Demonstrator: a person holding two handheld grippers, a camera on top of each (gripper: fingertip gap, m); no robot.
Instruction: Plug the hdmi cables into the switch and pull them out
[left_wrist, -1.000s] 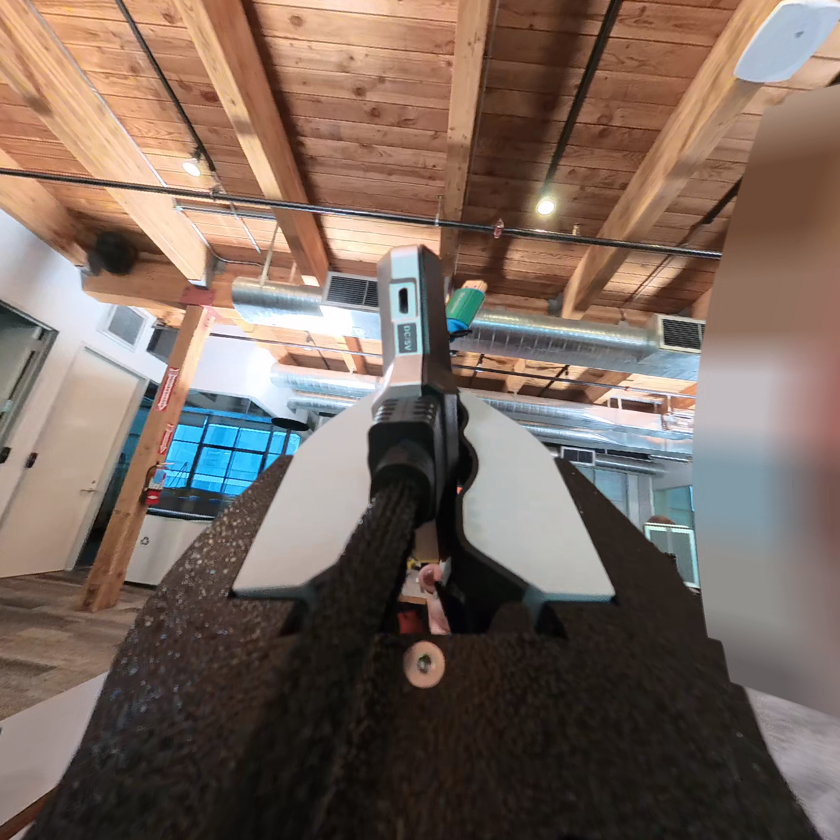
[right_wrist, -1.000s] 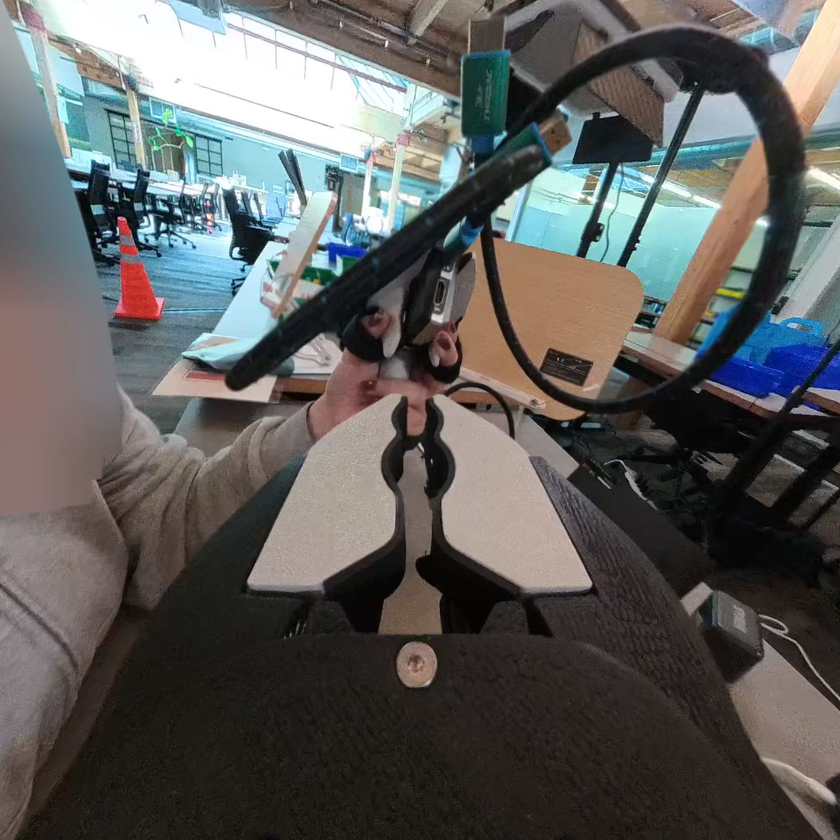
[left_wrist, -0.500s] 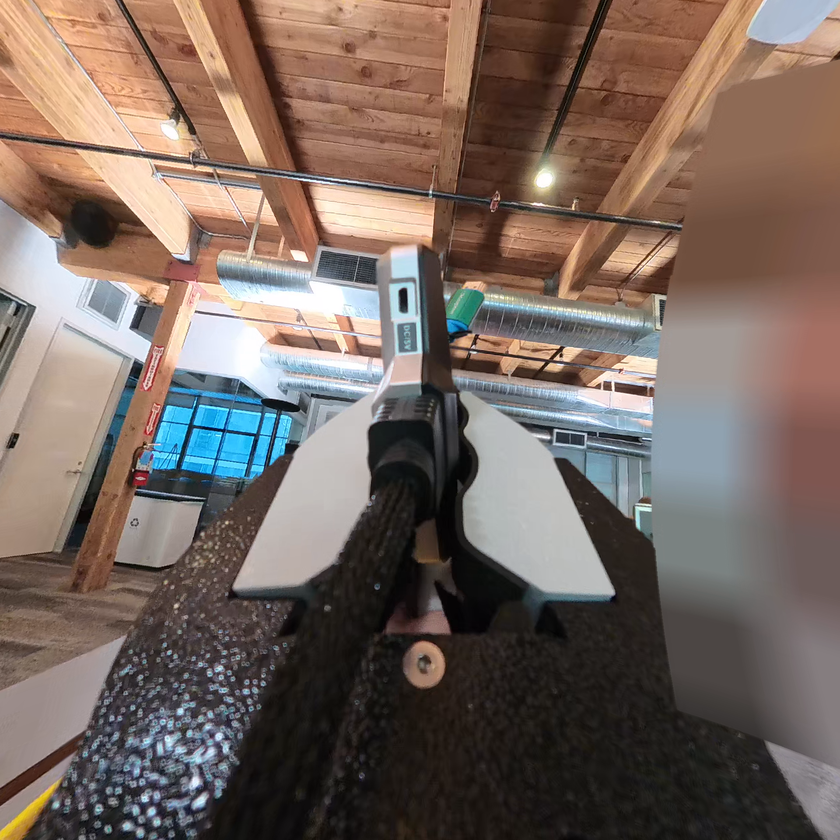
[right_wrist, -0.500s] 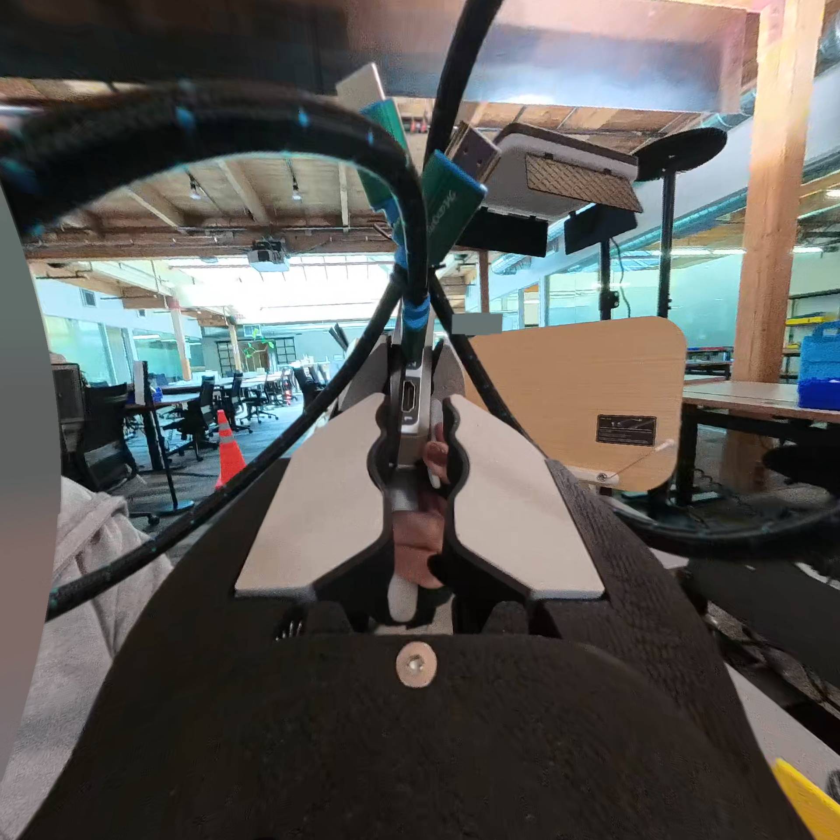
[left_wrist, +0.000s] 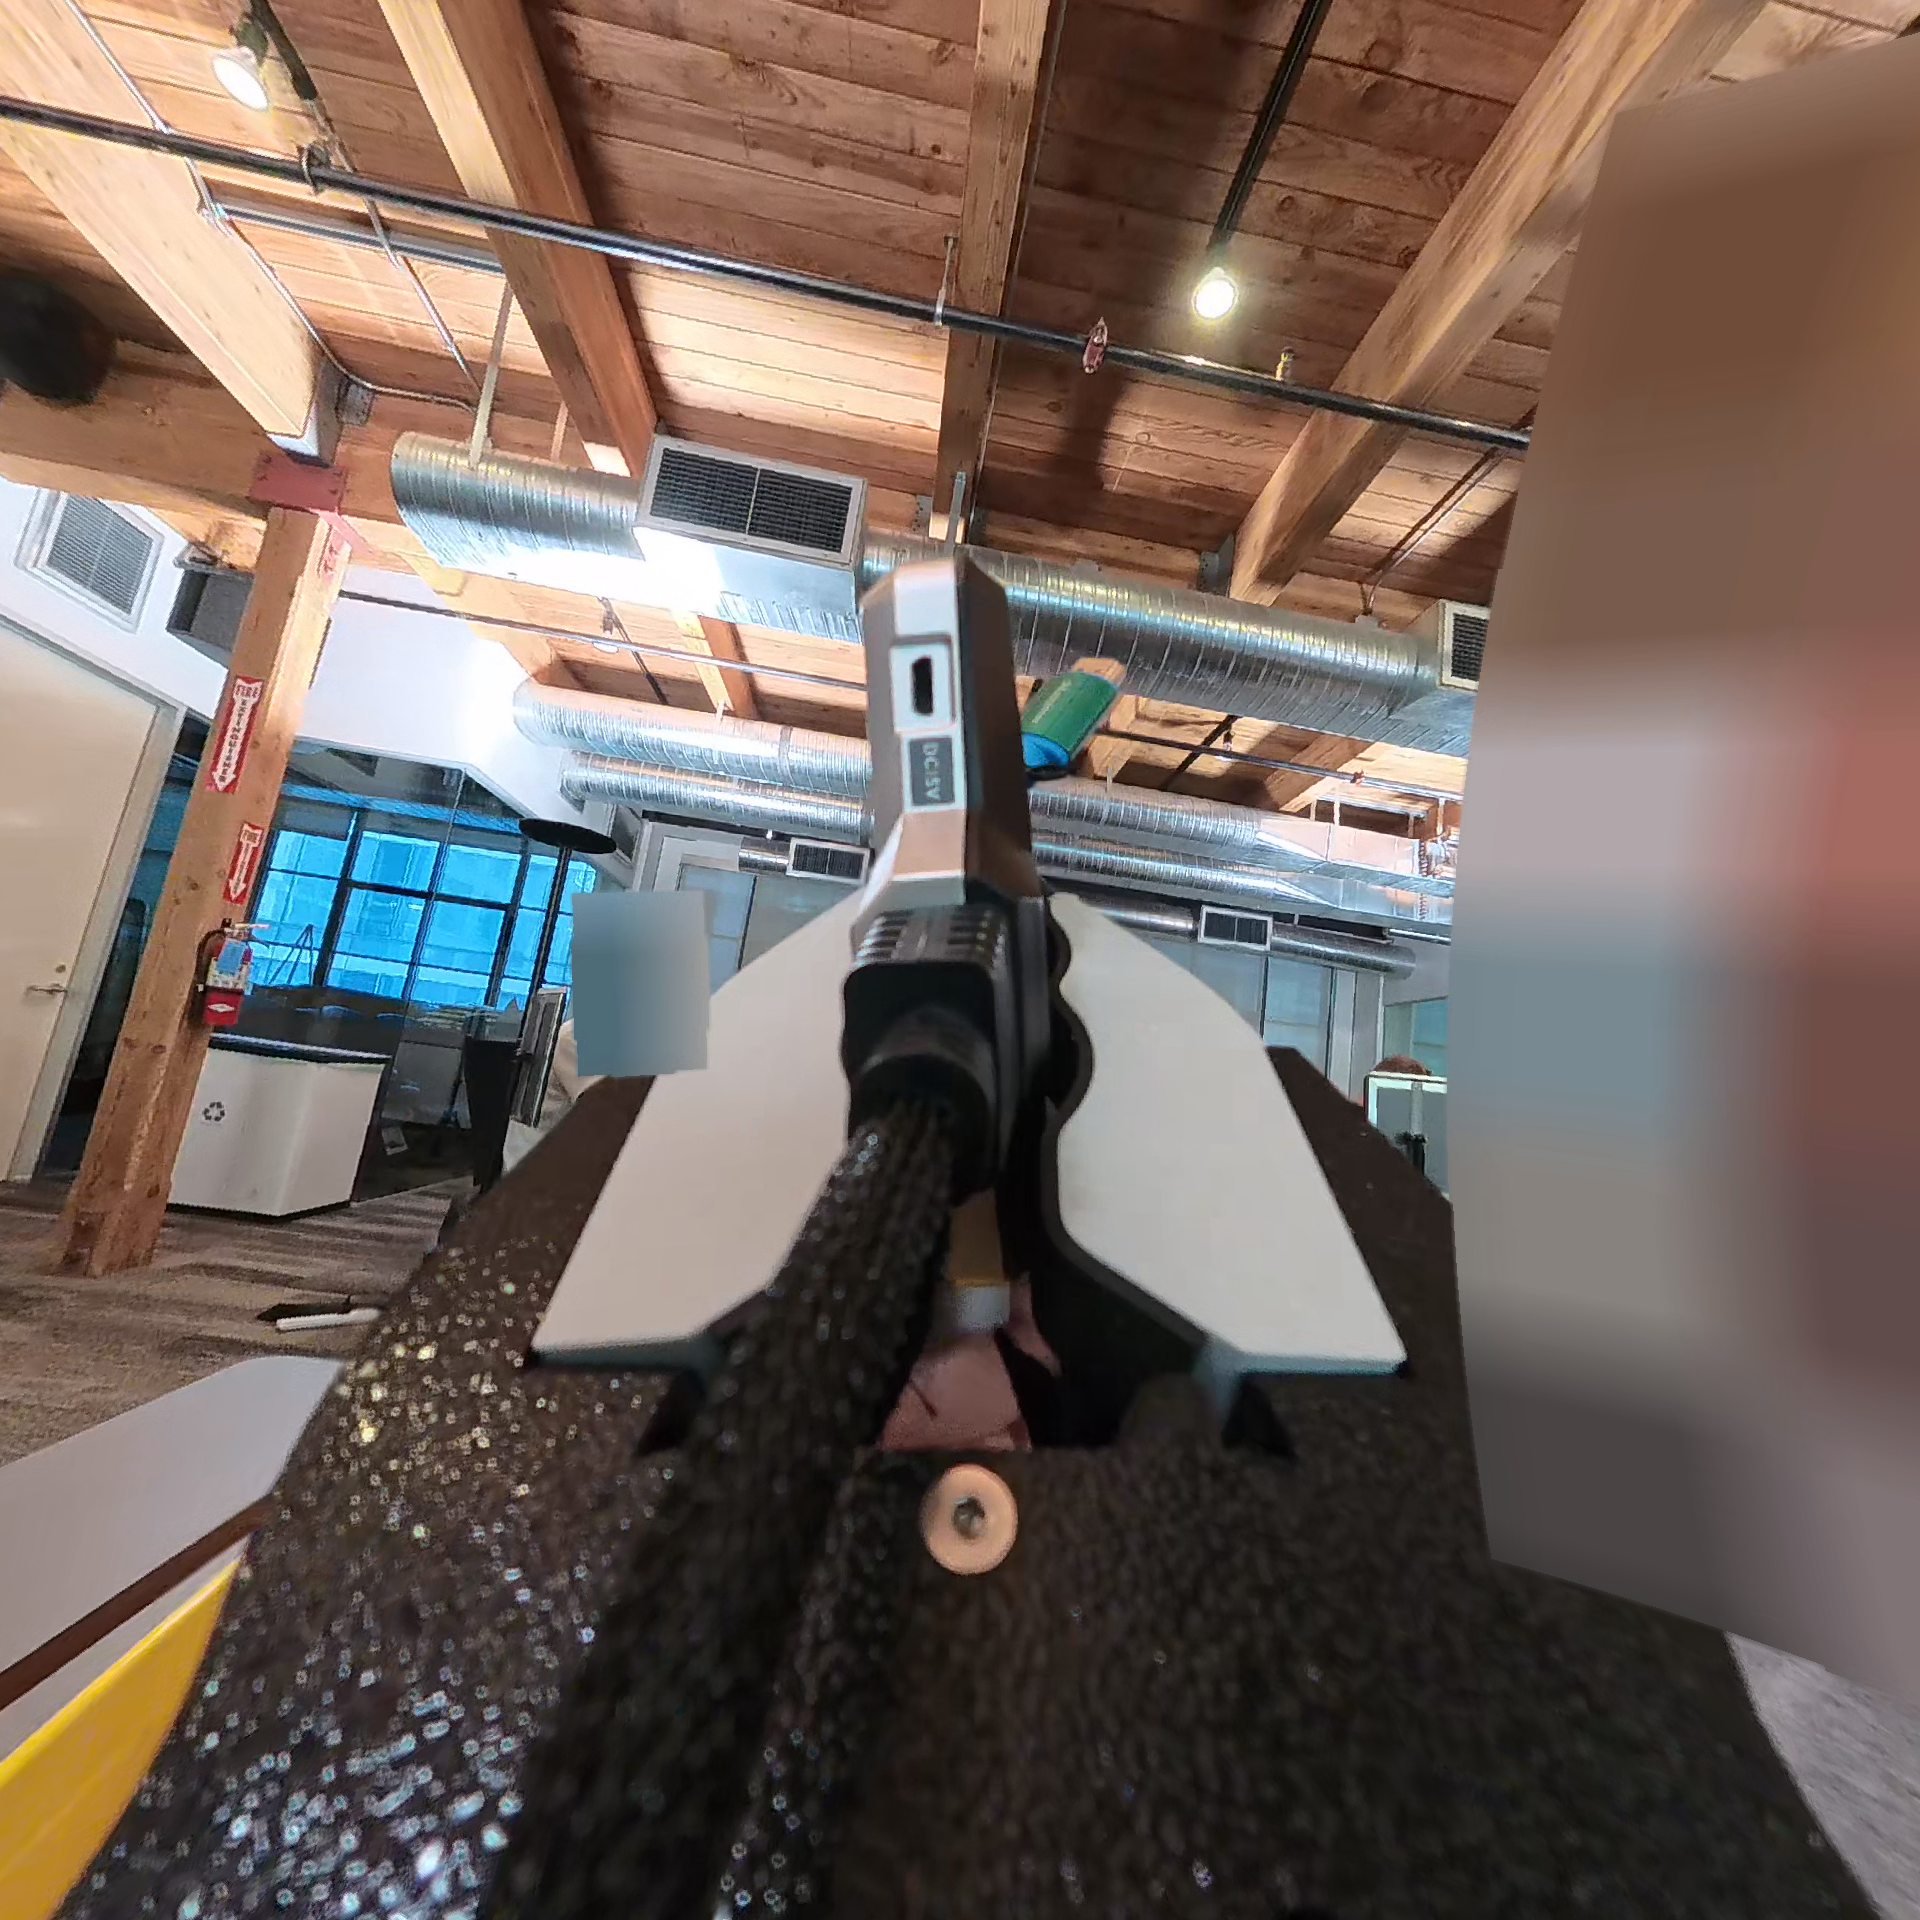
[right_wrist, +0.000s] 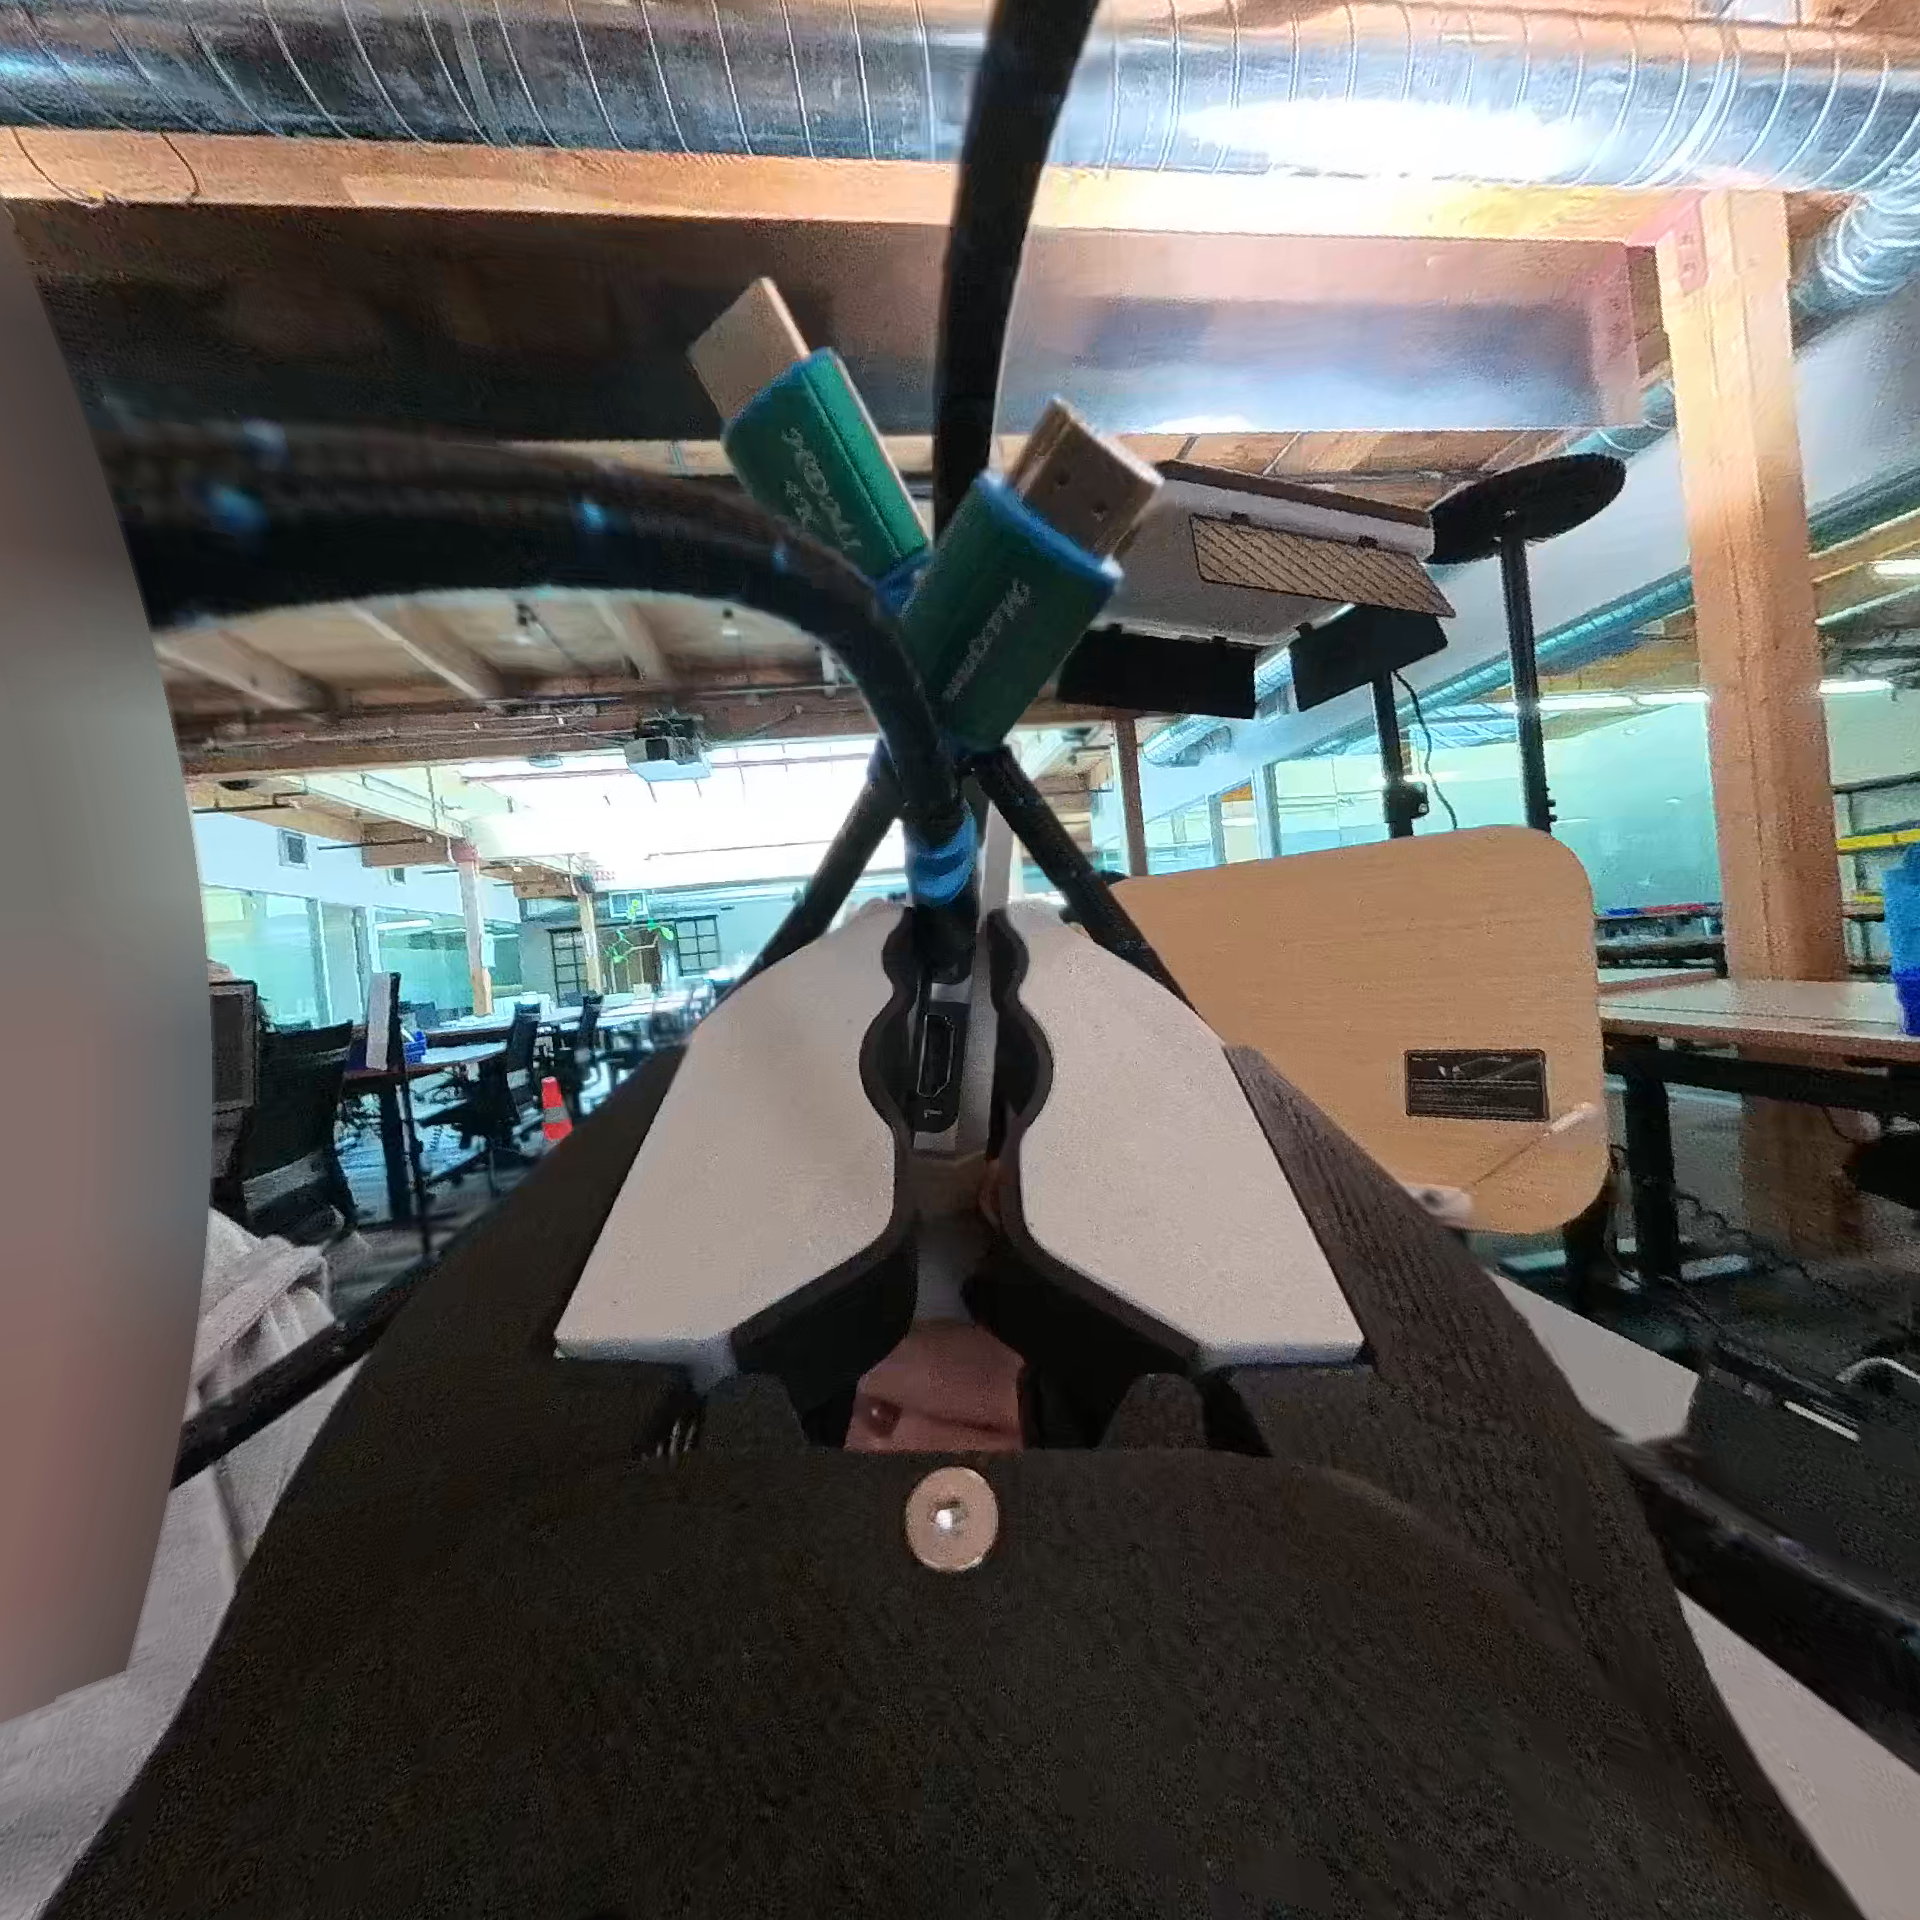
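In the left wrist view my left gripper (left_wrist: 956, 935) points up at the ceiling. It is shut on a black cable plug (left_wrist: 935, 987) whose braided black cable (left_wrist: 831, 1351) runs back over the gripper. The plug sits in a slim silver adapter box (left_wrist: 930, 727) that sticks out past the fingertips. A green plug (left_wrist: 1070, 707) shows behind the box. In the right wrist view my right gripper (right_wrist: 945, 935) is shut on the thin edge of the silver adapter (right_wrist: 940, 1039). Two green plugs with gold tips (right_wrist: 821, 468) (right_wrist: 1003, 603) and black braided cables (right_wrist: 416, 520) rise just above it.
A tan wooden board (right_wrist: 1351, 1018) stands right of the right gripper, with a stand-mounted device (right_wrist: 1268, 551) above it. An office with desks, chairs and an orange cone (right_wrist: 558, 1107) lies behind. A white table edge (left_wrist: 125, 1455) and a yellow piece (left_wrist: 83, 1704) are at the lower left. The tips of both grippers are at nearly the same place.
My right gripper moved in under the cable bundle, opened around the silver adapter and closed on it. My left gripper kept its hold on the black plug and tilted slightly.
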